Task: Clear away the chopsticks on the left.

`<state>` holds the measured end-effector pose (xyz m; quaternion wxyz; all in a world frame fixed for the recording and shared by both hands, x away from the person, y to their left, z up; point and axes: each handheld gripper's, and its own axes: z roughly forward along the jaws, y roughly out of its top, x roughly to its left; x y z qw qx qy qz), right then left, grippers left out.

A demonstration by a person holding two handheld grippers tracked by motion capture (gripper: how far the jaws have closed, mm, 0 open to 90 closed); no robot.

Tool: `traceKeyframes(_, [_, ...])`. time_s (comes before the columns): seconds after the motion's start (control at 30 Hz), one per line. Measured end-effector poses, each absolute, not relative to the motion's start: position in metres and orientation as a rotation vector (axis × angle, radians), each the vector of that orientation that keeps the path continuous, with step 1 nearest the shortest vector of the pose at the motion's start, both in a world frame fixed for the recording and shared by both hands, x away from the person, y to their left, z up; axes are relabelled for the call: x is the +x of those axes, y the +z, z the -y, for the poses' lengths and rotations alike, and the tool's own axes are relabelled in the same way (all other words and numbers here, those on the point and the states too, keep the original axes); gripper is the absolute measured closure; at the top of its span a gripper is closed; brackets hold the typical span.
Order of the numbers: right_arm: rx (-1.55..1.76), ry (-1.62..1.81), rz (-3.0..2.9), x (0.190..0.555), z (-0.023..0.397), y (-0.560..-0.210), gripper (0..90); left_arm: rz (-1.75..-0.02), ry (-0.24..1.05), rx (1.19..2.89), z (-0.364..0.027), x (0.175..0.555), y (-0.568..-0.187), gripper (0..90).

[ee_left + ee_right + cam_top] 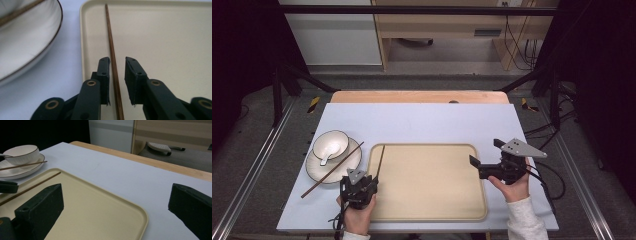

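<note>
Left gripper (117,82) view, close up: jaws a little apart w/ a brown chopstick (112,62) running between them. It sits tight against the left jaw, clear gap to the right one, so no real clamp. No earlier frame to compare. The stick lies flat on the beige tray (175,50), just inside its left rim, long axis along the jaws and pointing away toward the tray's far edge.

High view adds the layout: same chopstick (380,160) near-parallel to the tray's (432,210) left side, far tip by the far-left corner, near end at the left gripper (360,186). A 2nd chopstick (332,170) lies diagonally across the plate (314,172), which holds a bowl (331,144) w/ a white spoon (326,156).

Right gripper (484,160) hangs over the tray's right edge; its own view shows jaws wide apart, nothing between them.
</note>
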<state>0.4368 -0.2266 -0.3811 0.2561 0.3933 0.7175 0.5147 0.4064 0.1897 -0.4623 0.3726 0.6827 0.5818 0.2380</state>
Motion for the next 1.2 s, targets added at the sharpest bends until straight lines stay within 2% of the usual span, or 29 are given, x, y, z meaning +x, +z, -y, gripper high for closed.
traceKeyframes(0.03, [1.071, 1.401, -1.944, 0.436, 0.227, -0.38, 0.5, -1.442, 0.606, 1.746, -0.192, 0.407, -0.456, 64.8])
traceKeyframes(0.1, [1.072, 1.403, -1.94, 0.436, 0.228, -0.38, 0.5, -1.412, 0.609, 1.75, -0.192, 0.408, -0.451, 62.1])
traceKeyframes(0.3, [1.071, 1.418, -1.92, 0.434, 0.231, -0.377, 0.4, -1.276, 0.59, 1.784, -0.201, 0.414, -0.432, 42.6])
traceKeyframes(0.5, [1.07, 1.424, -1.917, 0.433, 0.233, -0.376, 0.5, -1.156, 0.549, 1.853, -0.215, 0.416, -0.423, 35.2])
traceKeyframes(0.67, [1.067, 1.421, -1.917, 0.433, 0.234, -0.376, 0.5, -1.122, 0.498, 1.838, -0.23, 0.418, -0.422, 29.6])
traceKeyframes(0.97, [1.073, 1.415, -1.918, 0.433, 0.233, -0.376, 0.4, -1.037, 0.551, 1.939, -0.249, 0.412, -0.425, 25.0])
traceKeyframes(1.2, [1.068, 1.41, -1.928, 0.434, 0.231, -0.378, 0.4, -1.044, 0.572, 1.918, -0.278, 0.401, -0.429, 22.6])
